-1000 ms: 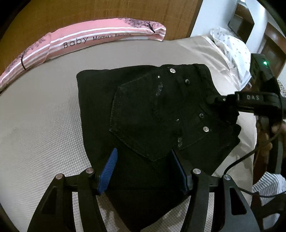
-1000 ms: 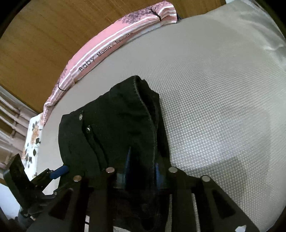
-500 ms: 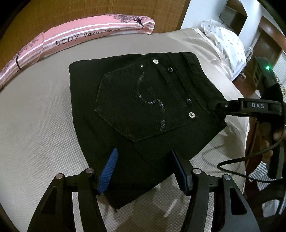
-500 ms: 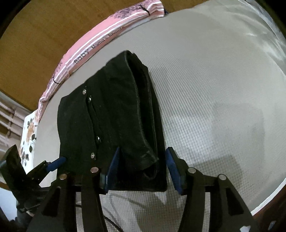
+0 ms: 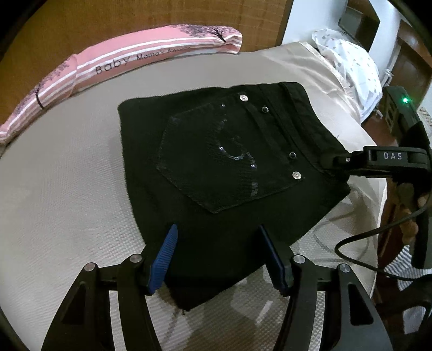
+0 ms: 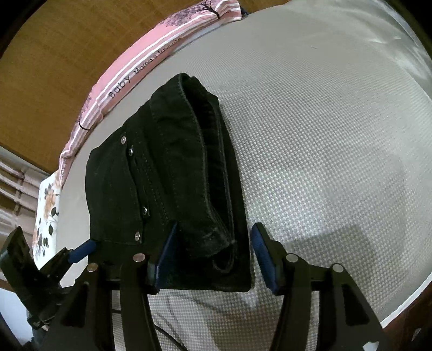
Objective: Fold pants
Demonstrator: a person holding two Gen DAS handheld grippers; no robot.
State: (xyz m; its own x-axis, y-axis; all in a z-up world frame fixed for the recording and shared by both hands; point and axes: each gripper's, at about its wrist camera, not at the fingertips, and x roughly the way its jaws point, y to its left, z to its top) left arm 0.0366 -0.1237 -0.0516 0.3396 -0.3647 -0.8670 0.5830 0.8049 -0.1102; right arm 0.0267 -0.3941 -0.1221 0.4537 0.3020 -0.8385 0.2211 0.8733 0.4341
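Observation:
The black denim pants lie folded into a compact stack on the grey bed, back pocket with rivets facing up. My left gripper is open, its blue pads on either side of the near edge of the stack, not closed on it. My right gripper is open too, its pads on either side of the waistband end of the pants. In the left wrist view the right gripper reaches the stack's right edge. In the right wrist view the left gripper shows at the lower left.
A pink striped pillow lies along the wooden headboard. A white dotted pillow is at the far right. The grey bed sheet stretches to the right of the pants. A black cable hangs at the bed's right edge.
My right gripper opened and let go of the waistband edge. The folded pants settled flat on the bed. Both grippers drew back slightly.

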